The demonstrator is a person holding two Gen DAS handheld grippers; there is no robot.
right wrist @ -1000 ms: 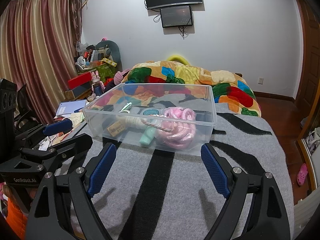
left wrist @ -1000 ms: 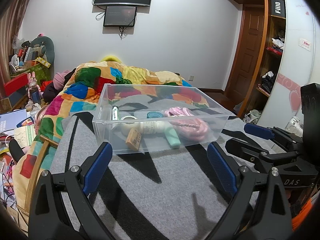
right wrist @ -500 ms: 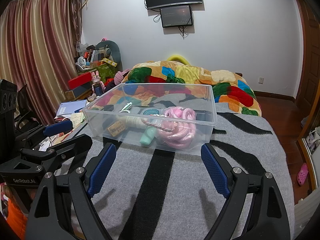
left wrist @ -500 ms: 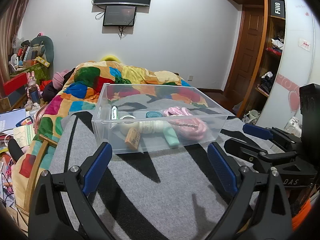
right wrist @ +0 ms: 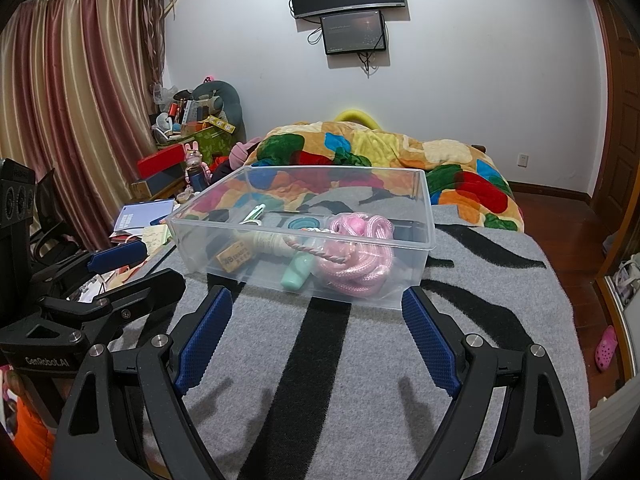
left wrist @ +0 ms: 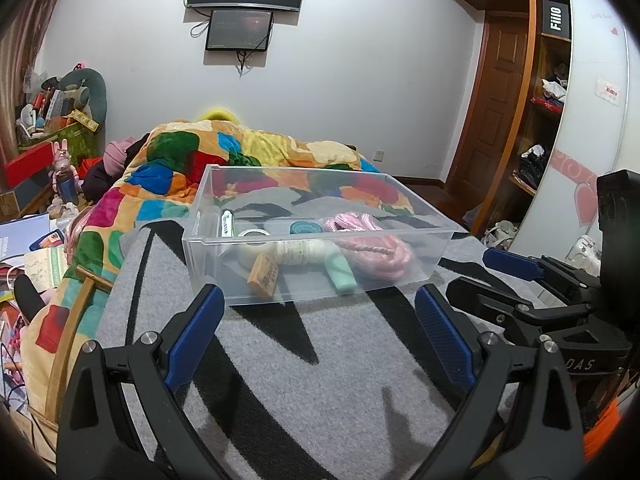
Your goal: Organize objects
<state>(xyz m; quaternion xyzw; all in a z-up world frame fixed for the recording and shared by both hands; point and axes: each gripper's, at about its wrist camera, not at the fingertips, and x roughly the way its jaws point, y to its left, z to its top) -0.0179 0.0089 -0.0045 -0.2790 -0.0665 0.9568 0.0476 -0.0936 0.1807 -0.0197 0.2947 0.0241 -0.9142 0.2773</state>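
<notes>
A clear plastic bin [left wrist: 420, 276] stands on the grey and black striped blanket [left wrist: 312, 344]; it also shows in the right wrist view [right wrist: 416, 264]. Inside lie a pink rope [left wrist: 380, 250], a mint tube [left wrist: 340, 274], a twine spool with a tan tag [left wrist: 264, 274], a tape roll [left wrist: 254, 236], a teal roll [left wrist: 306, 227] and a pen [left wrist: 227, 224]. My left gripper [left wrist: 316, 312] is open and empty just in front of the bin. My right gripper [right wrist: 316, 312] is open and empty, also just short of the bin.
A colourful quilt [left wrist: 240, 160] lies heaped behind the bin. Cluttered books and boxes [right wrist: 148, 216] sit left of the bed. A wardrobe and door [left wrist: 520, 120] stand at the right. The bed's right edge [right wrist: 568, 320] drops to a wooden floor.
</notes>
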